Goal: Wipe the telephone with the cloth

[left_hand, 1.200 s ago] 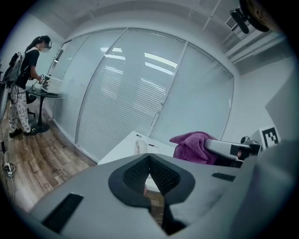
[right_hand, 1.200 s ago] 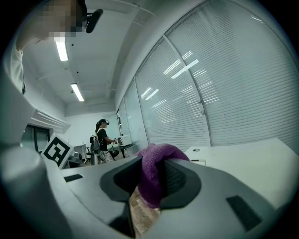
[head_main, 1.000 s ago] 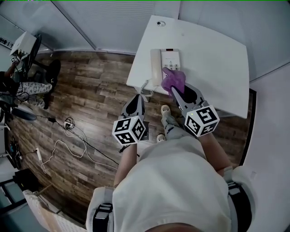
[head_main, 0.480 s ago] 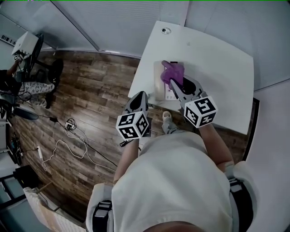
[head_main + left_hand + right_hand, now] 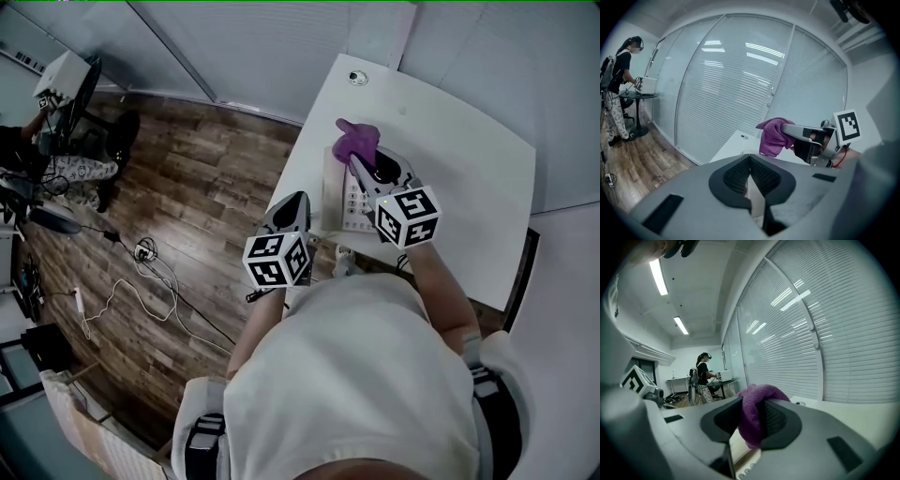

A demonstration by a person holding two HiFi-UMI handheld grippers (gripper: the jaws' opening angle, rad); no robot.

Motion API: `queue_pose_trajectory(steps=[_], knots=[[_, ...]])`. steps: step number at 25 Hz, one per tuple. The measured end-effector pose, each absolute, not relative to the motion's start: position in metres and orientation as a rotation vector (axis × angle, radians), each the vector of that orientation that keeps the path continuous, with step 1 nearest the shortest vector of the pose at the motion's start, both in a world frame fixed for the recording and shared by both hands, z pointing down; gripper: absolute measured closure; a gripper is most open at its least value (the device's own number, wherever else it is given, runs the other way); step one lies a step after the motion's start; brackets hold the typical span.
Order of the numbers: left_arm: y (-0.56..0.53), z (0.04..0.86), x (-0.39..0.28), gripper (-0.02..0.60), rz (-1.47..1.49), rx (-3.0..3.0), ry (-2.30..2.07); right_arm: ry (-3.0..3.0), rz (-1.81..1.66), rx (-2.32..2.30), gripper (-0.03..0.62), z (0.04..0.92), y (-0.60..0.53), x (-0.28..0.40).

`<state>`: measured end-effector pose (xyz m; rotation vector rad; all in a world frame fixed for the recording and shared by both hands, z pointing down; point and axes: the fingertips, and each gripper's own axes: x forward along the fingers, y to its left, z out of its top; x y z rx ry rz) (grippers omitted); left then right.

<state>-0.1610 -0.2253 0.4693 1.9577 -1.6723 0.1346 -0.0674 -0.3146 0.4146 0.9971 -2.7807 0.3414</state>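
hidden: telephone (image 5: 351, 208) partly under cloth (image 5: 356, 139), right hand-held gripper (image 5: 359, 162) | too small: distant person (image 5: 617, 84)

Left gripper (image 5: 293, 199) forward with fingers together and empty, right gripper (image 5: 364, 165) further ahead, fingers clamped on cloth (image 5: 356, 141).

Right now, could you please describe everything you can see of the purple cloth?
The cloth is purple and fuzzy like a towel, bunched into a crumpled wad. The right tongs are shut on it: a rounded bulge sticks out past their tips and a fold hangs below. It is over the far end of the telephone on the white table; whether it touches the telephone I cannot tell.
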Motion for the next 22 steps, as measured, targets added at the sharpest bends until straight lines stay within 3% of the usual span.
queue_pose_trajectory(steps=[22], knots=[[-0.258, 0.492, -0.168, 0.561, 0.15, 1.808, -1.73, -2.63, 0.379, 0.818, 0.474, 0.5, -0.369, -0.114]])
